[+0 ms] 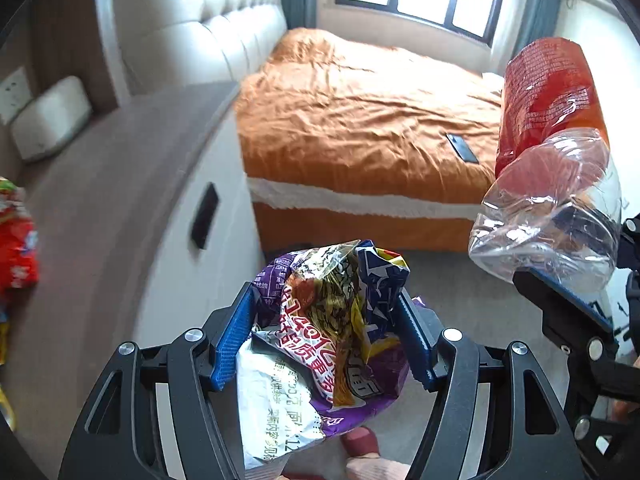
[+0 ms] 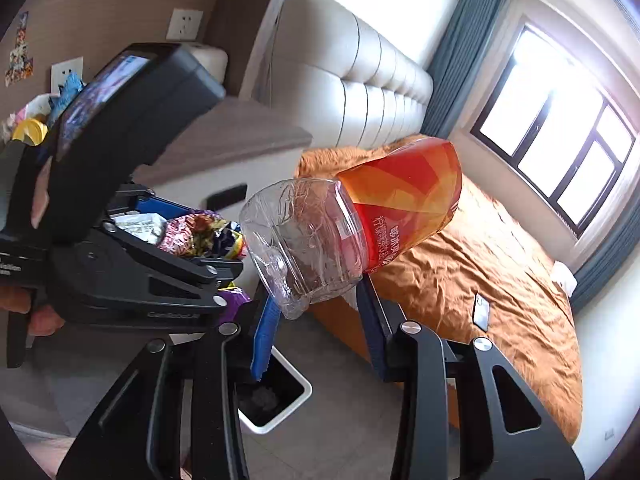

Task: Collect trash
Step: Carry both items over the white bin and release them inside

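Left wrist view: my left gripper (image 1: 328, 340) clamps a crumpled wrapper (image 1: 320, 328) near the bed (image 1: 360, 112); my right gripper (image 2: 320, 320) pinches a crushed bottle (image 2: 352, 220) above the bin (image 2: 276, 400) beside that bed.

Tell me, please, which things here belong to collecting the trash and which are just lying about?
Job: crumpled snack wrapper in left gripper; plastic bottle in right gripper; white bin.
Lying about: phone on bed; wall socket.
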`<state>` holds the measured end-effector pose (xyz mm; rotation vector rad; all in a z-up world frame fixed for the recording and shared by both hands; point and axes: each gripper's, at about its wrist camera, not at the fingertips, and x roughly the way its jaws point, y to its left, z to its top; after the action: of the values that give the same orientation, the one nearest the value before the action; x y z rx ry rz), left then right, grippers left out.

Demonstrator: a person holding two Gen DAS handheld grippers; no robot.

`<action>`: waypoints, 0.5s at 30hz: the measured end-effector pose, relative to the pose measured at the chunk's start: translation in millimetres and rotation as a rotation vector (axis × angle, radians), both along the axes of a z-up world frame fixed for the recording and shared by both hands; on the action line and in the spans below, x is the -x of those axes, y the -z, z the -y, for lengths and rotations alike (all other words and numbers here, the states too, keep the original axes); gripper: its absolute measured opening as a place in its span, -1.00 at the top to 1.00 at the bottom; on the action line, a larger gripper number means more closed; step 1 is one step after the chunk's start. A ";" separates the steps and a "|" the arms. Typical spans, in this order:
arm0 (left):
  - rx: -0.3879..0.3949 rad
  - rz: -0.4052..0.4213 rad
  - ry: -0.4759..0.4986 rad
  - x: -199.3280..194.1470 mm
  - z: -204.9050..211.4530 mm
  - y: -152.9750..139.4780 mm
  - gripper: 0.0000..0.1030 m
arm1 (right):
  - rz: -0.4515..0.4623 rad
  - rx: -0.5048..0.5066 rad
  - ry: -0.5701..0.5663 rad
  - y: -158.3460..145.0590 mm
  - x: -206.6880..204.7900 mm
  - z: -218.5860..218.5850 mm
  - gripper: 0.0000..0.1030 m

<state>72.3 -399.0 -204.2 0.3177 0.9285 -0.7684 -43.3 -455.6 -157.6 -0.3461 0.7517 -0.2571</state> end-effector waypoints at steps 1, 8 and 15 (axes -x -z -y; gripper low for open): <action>-0.007 -0.021 0.020 -1.0 9.1 13.8 -0.28 | -0.020 -0.001 0.010 12.5 0.2 5.9 0.22; -0.116 -0.116 0.140 -7.1 69.4 129.9 -0.28 | -0.172 -0.070 0.065 118.7 -6.1 47.9 0.22; -0.192 -0.153 0.210 -17.3 96.7 232.3 -0.32 | -0.294 -0.043 0.046 230.7 -26.0 73.4 0.23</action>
<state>89.6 -495.7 -436.5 0.5370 1.1286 -0.9071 -17.3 -529.0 -388.3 -0.3302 1.0542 -0.2355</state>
